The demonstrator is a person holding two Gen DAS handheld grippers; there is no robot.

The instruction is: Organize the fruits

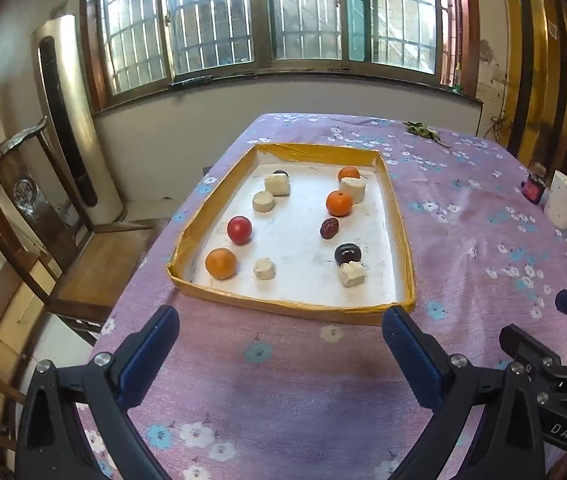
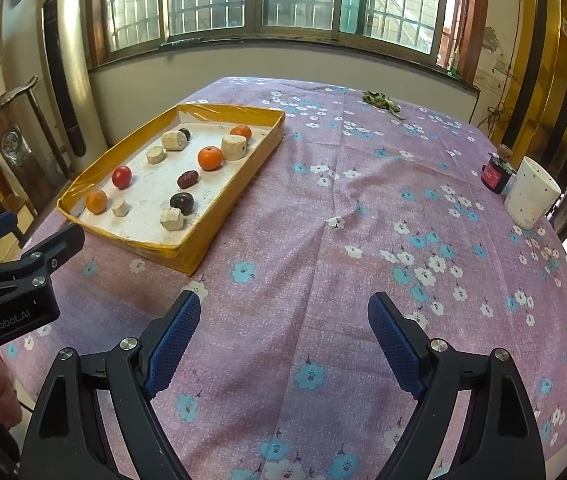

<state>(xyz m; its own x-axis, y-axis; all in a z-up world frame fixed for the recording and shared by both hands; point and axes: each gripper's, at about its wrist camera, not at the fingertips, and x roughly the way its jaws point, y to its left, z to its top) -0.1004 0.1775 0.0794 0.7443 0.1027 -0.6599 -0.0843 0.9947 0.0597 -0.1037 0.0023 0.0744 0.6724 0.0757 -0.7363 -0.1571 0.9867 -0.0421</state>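
A shallow yellow-rimmed tray (image 1: 283, 306) (image 2: 239, 176) with a white floor lies on the purple flowered tablecloth. In it are three oranges, one at the near left (image 1: 220, 263), a red tomato (image 1: 239, 230) (image 2: 122, 177), a red date (image 1: 329, 227) (image 2: 187, 179), a dark plum (image 1: 347, 253) (image 2: 182, 202) and several cream-white chunks (image 1: 352, 273). My left gripper (image 1: 281, 344) is open and empty, just short of the tray's near rim. My right gripper (image 2: 283, 328) is open and empty over bare cloth, right of the tray.
A white cup (image 2: 531, 194) (image 1: 563, 200) and a small red-and-black object (image 2: 494, 174) stand near the table's right edge. Green leaves (image 2: 381, 101) lie at the far side. A wooden chair (image 1: 43, 208) stands left of the table.
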